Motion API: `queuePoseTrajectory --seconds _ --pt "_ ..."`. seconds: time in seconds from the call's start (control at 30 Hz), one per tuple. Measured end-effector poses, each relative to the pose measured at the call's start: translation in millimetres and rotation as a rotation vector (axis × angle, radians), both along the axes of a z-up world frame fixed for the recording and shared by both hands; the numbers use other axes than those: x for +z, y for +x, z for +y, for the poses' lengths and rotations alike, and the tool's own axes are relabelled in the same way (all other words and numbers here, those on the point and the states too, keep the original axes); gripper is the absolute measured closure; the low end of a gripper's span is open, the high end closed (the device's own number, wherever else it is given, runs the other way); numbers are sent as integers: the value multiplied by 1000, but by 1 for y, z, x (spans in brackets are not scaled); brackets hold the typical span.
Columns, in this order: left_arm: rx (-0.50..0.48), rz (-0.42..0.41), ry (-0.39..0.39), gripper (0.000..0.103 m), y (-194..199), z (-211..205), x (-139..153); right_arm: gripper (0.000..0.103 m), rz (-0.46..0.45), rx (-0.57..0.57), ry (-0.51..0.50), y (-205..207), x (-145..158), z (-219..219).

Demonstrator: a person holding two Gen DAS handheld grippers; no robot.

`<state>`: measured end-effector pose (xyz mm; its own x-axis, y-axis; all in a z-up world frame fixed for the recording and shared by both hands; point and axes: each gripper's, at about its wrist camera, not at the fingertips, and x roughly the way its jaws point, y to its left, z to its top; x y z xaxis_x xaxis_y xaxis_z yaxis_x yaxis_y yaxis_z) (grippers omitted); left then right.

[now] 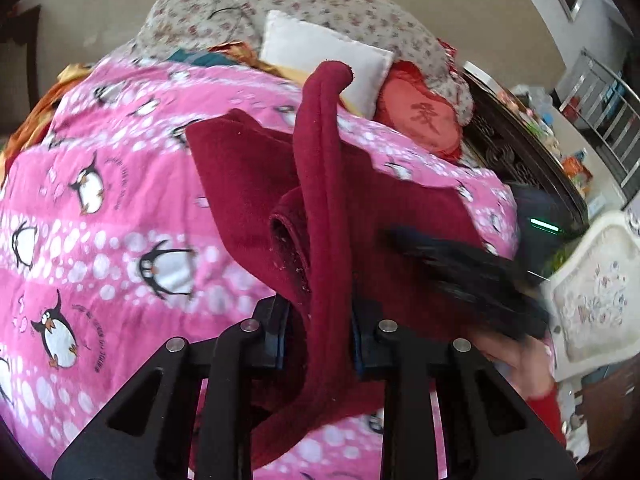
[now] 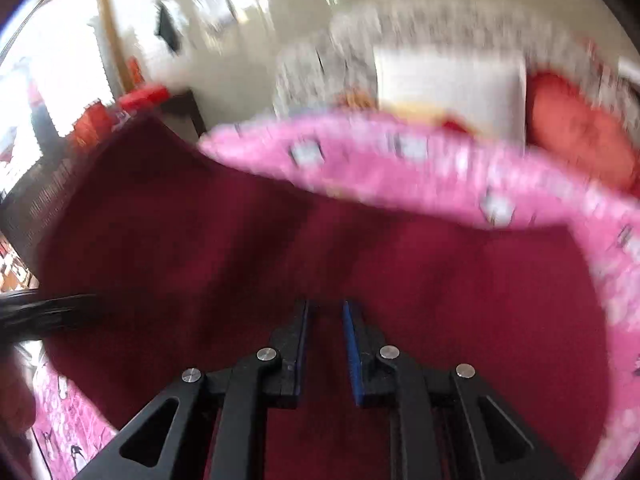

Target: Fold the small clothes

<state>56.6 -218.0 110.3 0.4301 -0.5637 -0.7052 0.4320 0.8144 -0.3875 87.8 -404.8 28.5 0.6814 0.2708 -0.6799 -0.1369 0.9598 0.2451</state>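
Left tool [image 1: 320,344]: pitched downward over the bed, jaws closed on a bunched fold of the dark red garment [image 1: 320,208]. The gripped fold rises between the blue pads and stands above the fingertips as a narrow upright strip; the rest of the garment trails onto the pink penguin-print quilt [image 1: 100,208].

Right tool [image 2: 326,344]: also pitched downward, seen blurred. Jaws stand nearly closed with the dark red garment [image 2: 200,240] directly between and beneath them; whether the pads actually pinch the cloth cannot be told from this view. In the left wrist view this tool appears as a dark smear at the garment's right edge, with a hand [image 1: 516,364] and a red sleeve [image 1: 548,408] behind it.

Bed and room: the quilt covers the bed. At its far end lie a white pillow [image 1: 320,56], a red cushion [image 1: 420,116] and a floral-print bedcover [image 1: 312,4]. A dark carved bed frame [image 1: 520,160] runs along the right side.
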Motion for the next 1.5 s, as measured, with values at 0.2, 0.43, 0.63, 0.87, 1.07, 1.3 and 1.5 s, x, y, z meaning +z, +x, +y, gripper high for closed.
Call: queuePoseTrajectory --seconds 0.2,0.43,0.63,0.87,1.07,1.3,1.5 --pt "-90 -21 55 81 -32 -59 21 79 -78 -63 167 -44 33 -46" --pt "-140 -2 107 81 -44 -146 -12 58 -76 -233 417 -75 28 -132" --pt "-315 95 -7 53 -64 -169 -26 56 -97 -220 637 -87 28 -159" --pt "-272 -82 64 46 -99 -122 10 52 -79 -127 519 -104 60 -129" --pt "-137 -105 107 43 -98 -84 -23 28 -53 -136 428 -108 41 -107" --pt "-195 -23 71 42 -106 -103 -68 28 -9 -170 401 -69 16 -99" --pt "-177 -14 29 42 -111 -97 -66 85 -93 -95 281 -65 41 -80"
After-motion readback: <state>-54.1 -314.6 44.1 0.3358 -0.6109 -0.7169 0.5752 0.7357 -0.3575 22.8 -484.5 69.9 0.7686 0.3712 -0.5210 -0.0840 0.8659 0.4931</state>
